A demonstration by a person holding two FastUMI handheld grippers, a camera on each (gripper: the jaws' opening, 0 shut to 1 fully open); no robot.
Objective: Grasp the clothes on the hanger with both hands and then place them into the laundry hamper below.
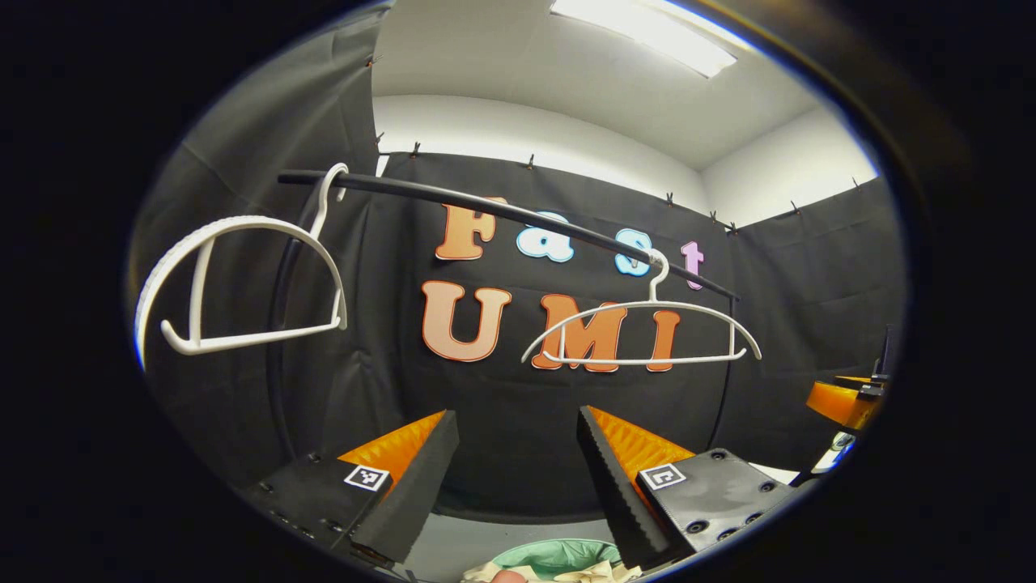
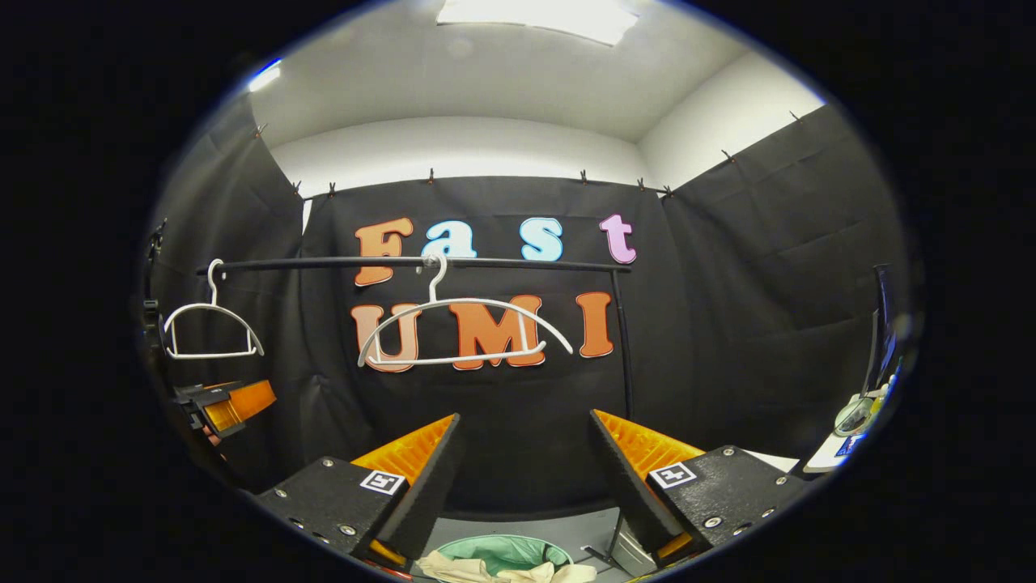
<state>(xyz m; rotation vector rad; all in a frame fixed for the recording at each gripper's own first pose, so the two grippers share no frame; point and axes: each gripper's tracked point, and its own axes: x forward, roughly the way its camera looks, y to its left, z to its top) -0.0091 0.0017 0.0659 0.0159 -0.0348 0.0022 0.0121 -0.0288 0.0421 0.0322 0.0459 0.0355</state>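
- Plainly, both sets of jaws stand spread with nothing between them: the left gripper (image 1: 510,478) and the right gripper (image 2: 526,478) each point at the booth wall.
- Just below the jaws, pale clothes (image 2: 502,571) lie heaped over the rim of the green hamper (image 2: 498,552); in the left gripper view the same clothes (image 1: 558,573) spill at the hamper (image 1: 558,555) edge.
- Farther out, two white hangers hang bare on the black rail (image 2: 405,263): one hanger (image 2: 461,328) mid-rail, another hanger (image 2: 212,324) near the rail's end.
- To my eye the placing looks done or nearly so, since no garment is left on the rail.
- To finish well, I'd check the cloth draped on the rim; if it threatens to slide out, pinch it with both grippers and tuck it down inside.
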